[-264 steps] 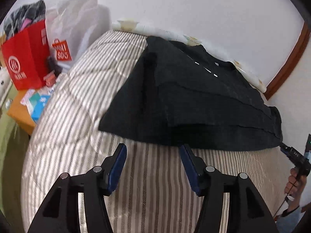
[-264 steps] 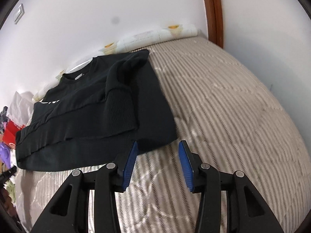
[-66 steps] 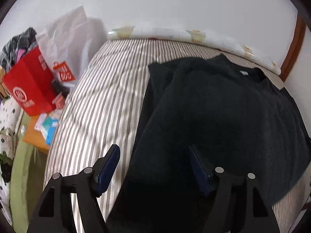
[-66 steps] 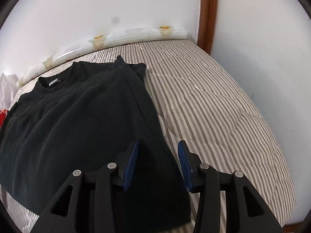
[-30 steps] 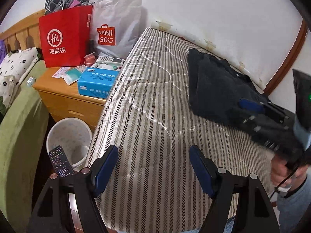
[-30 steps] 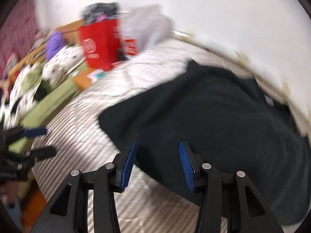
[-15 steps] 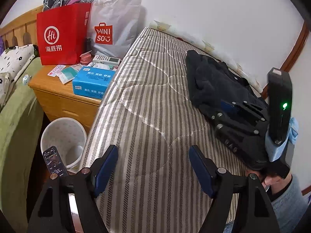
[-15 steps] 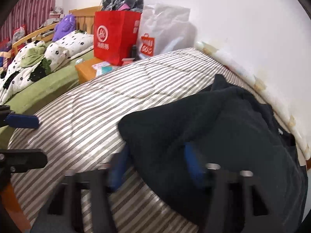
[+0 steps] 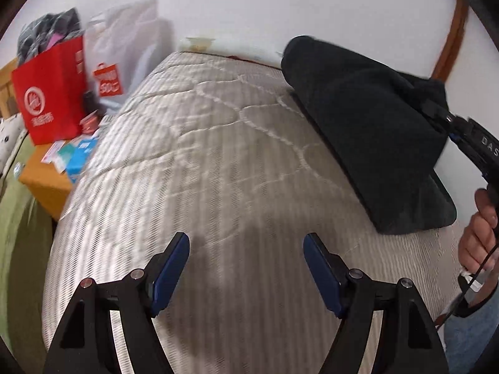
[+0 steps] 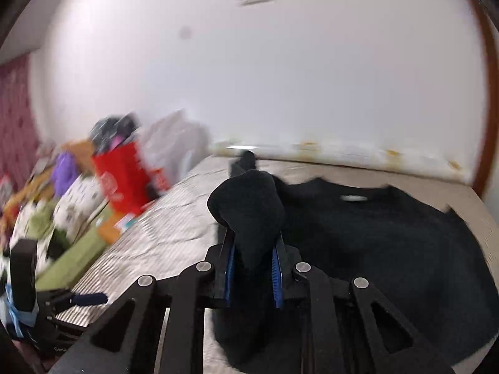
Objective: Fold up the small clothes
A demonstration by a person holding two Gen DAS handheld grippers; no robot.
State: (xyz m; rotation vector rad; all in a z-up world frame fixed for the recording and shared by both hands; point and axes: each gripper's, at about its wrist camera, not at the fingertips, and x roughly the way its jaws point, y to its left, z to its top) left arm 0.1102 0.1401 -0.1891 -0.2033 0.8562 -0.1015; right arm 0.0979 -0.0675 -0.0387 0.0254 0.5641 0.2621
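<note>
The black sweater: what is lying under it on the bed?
Under the black sweater only the striped mattress shows around it. The right gripper, jaws closing, lifts one fold; whatever lies beneath the rest is covered.

A striped quilted mattress (image 9: 218, 162) fills most of the left wrist view. Beyond its far left corner stand a red bag (image 9: 51, 93) and a white bag (image 9: 124, 50), the red one stuffed with dark clothes (image 9: 46, 28). Both rest on a wooden nightstand (image 9: 43, 174) strewn with small packets (image 9: 73, 155). A white wall (image 9: 249, 6) rises behind, with brown trim (image 9: 449, 40) at the right. A green cover (image 9: 18, 233) lies at the left edge.
</note>
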